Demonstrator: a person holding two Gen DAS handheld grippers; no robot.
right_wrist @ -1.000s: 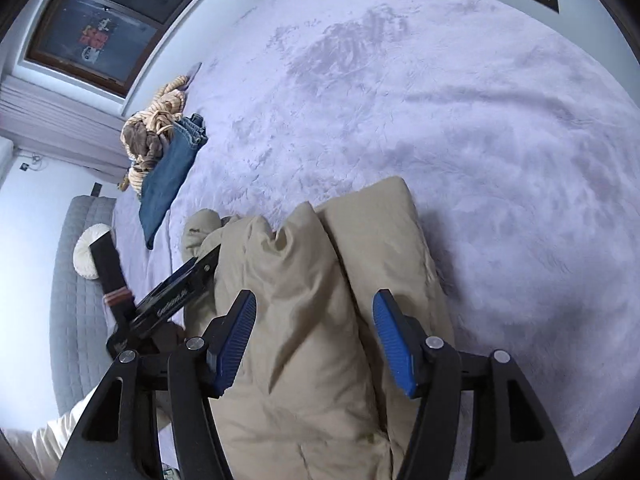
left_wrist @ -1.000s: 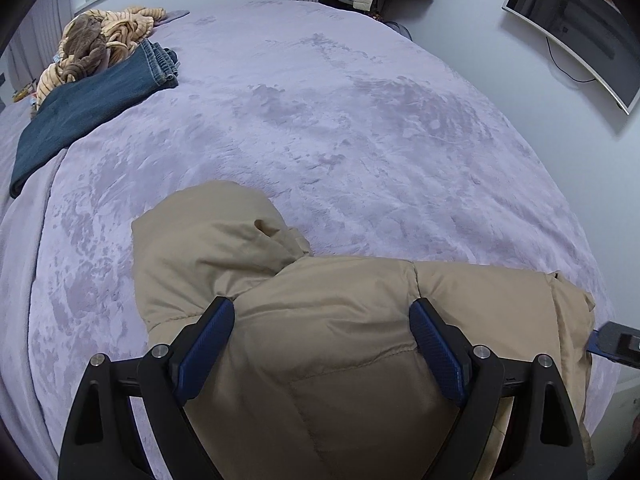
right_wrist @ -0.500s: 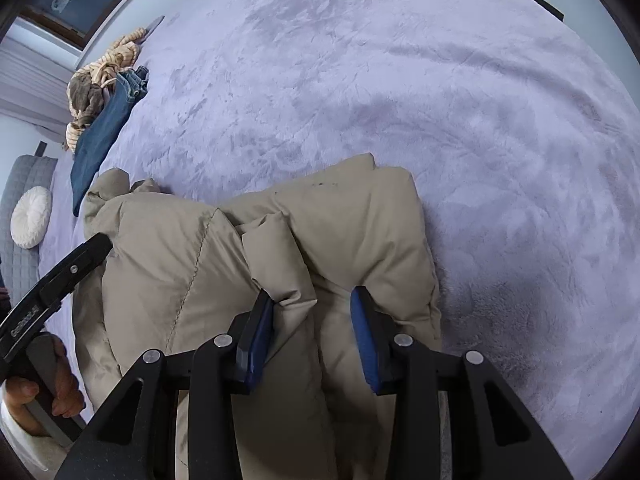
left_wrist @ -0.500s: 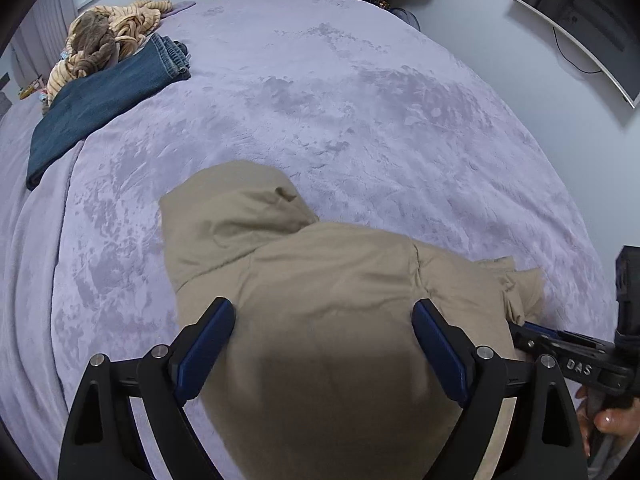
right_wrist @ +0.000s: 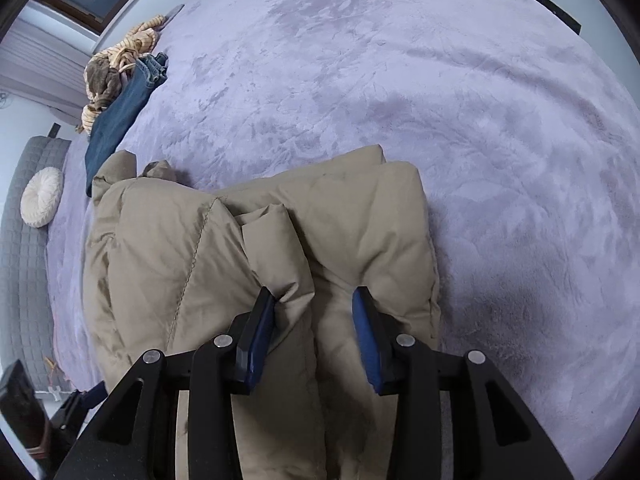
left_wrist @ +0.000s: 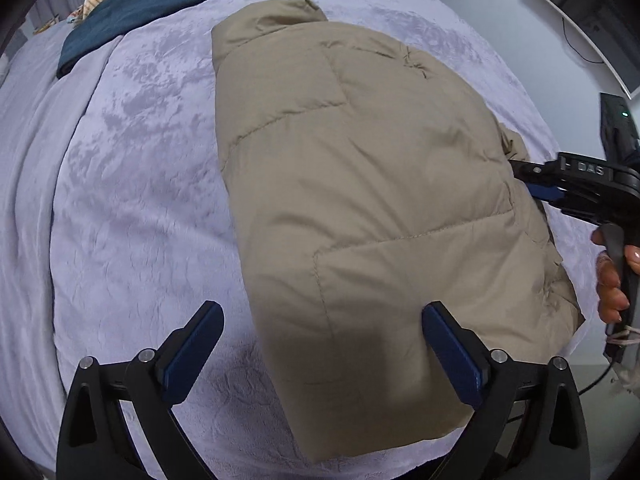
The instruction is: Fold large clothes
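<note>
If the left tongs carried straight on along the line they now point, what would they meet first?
Most likely the beige puffer jacket: the left tongs stand open and empty, pointing steeply down, with the jacket's near edge between the fingers. Depth is unclear; its left finger would probably land on the lavender blanket.

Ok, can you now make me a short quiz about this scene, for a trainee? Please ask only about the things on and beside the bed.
1. Which large garment lies on the purple bed cover closest to the cameras? A: a beige padded jacket. B: a white towel. C: a red dress.
2. True or false: the blue jeans lie apart from the jacket, near the far edge of the bed cover.
3. What round thing rests on the grey quilted sofa beside the bed?

Key: 1 A; 2 true; 3 a white round cushion.
</note>
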